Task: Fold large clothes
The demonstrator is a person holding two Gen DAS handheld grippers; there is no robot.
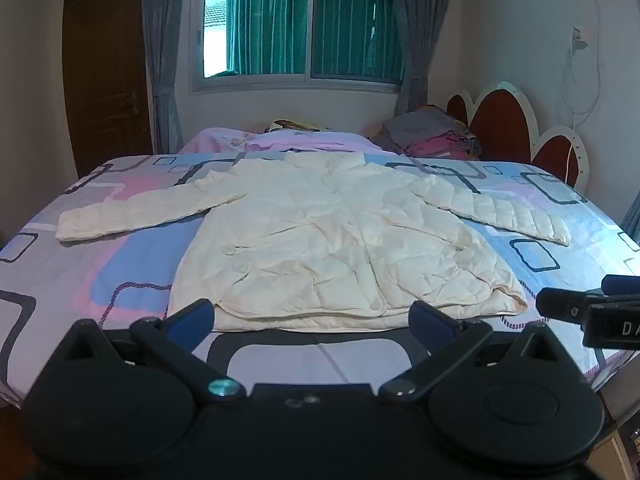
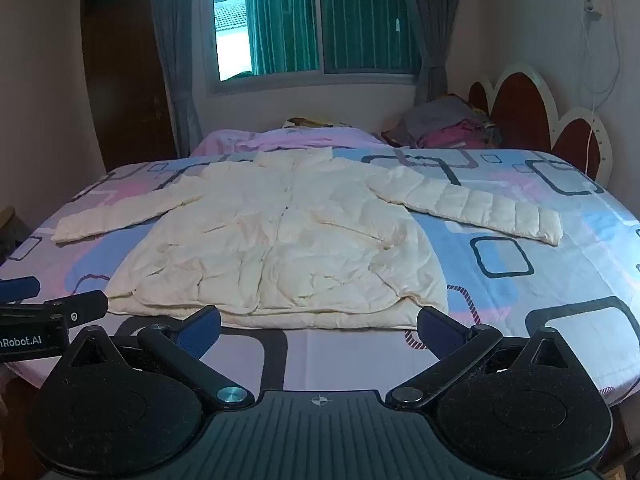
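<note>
A cream quilted jacket [image 1: 320, 240] lies flat on the bed, front up, collar toward the window and both sleeves spread out sideways. It also shows in the right wrist view [image 2: 280, 248]. My left gripper [image 1: 312, 316] is open and empty, just short of the jacket's hem. My right gripper [image 2: 320, 324] is open and empty, also just short of the hem. Each gripper shows at the edge of the other's view: the right one at the right in the left wrist view [image 1: 592, 308], the left one at the left in the right wrist view [image 2: 48, 312].
The bed [image 1: 80, 272] has a sheet with pink, blue and grey squares. A pile of clothes and pillows [image 1: 432, 136] lies by the red headboard [image 1: 504, 128] at the right. A window [image 1: 296, 28] with curtains and a brown door [image 1: 104, 80] are behind.
</note>
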